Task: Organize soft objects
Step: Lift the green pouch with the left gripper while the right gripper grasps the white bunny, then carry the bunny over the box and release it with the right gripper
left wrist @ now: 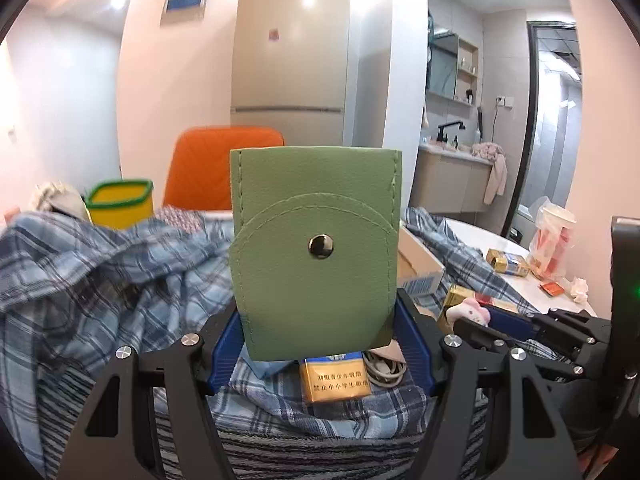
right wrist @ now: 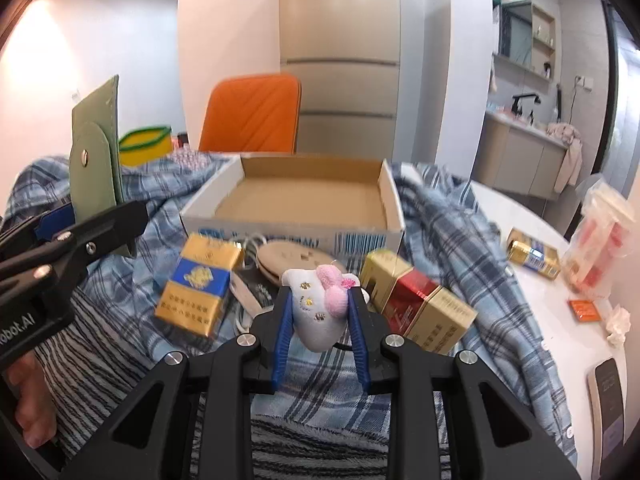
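Green leather-look pouch (left wrist: 316, 248), snap button at its centre, stands upright between the blue pads of the left gripper (left wrist: 320, 334), which clamps it by its lower edge and holds it clear of the clutter below. Beside it, the right gripper (right wrist: 320, 300) has its jaws drawn in narrow around a small white plush toy (right wrist: 316, 312) with pink pompoms, the pads pressing its sides; the toy sits raised above the plaid shirt (right wrist: 452, 232) spread over the table (right wrist: 532, 280). An open cardboard box (right wrist: 296, 200) rests on the shirt just beyond the toy, its floor bare. A blue-and-gold cigarette pack (right wrist: 198, 292) lies left of the toy, a red-and-gold pack (right wrist: 420, 304) right of it, and a coiled white cable (right wrist: 252, 248) and a round beige item lie between the packs and the box. Further right on the white tabletop sit another gold pack (right wrist: 534, 254), a clear bag of red items (right wrist: 604, 240) and a crumpled tissue (right wrist: 618, 326). An orange chair (right wrist: 252, 112) and a tall refrigerator (right wrist: 340, 40) stand behind; a yellow container with a green rim (right wrist: 144, 146) sits at the far left. A person's hand (right wrist: 28, 400) shows at the lower left edge.
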The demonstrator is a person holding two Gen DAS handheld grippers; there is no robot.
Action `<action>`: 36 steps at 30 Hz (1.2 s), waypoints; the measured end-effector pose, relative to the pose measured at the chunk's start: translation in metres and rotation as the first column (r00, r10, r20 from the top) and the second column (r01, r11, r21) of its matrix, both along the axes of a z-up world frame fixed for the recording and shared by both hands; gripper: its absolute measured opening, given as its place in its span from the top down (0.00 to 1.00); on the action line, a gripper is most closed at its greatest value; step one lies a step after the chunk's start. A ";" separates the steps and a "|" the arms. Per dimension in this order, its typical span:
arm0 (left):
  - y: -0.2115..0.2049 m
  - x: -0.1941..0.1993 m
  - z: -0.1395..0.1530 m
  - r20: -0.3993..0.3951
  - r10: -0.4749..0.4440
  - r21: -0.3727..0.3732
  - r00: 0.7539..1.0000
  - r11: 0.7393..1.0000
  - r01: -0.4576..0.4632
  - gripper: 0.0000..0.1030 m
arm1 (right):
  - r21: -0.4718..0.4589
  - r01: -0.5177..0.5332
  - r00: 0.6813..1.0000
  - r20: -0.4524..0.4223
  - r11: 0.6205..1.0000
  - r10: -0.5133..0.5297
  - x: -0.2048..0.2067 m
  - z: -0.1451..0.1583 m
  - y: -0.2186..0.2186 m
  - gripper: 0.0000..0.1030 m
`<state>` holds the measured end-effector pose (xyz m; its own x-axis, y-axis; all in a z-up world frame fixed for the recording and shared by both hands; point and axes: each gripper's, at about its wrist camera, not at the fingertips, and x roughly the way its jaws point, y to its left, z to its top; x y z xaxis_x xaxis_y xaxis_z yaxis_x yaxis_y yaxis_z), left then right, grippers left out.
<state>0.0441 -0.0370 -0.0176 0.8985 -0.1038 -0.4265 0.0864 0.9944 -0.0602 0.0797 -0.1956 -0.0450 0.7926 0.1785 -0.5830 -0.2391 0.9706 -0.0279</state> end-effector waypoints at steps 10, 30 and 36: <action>-0.007 -0.038 0.029 0.203 0.012 0.071 0.979 0.997 -0.027 0.34 | 0.016 0.057 0.949 0.309 0.998 -0.059 -0.050 0.041 -0.006 0.72; 0.005 -0.010 0.105 0.480 0.010 0.058 0.877 0.997 -0.043 0.34 | 0.076 0.057 0.834 0.545 0.995 -0.089 0.008 0.158 0.013 0.72; 0.012 0.024 0.100 0.506 0.043 0.027 0.861 0.998 -0.065 0.34 | 0.077 0.078 0.834 0.541 0.994 -0.107 0.060 0.153 0.024 0.72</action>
<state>0.0685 -0.0252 0.0819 0.9956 -0.0411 0.0844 0.0396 0.9990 0.0183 0.1394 -0.1716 0.1078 0.9934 0.1054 -0.0452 -0.1086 0.9910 -0.0776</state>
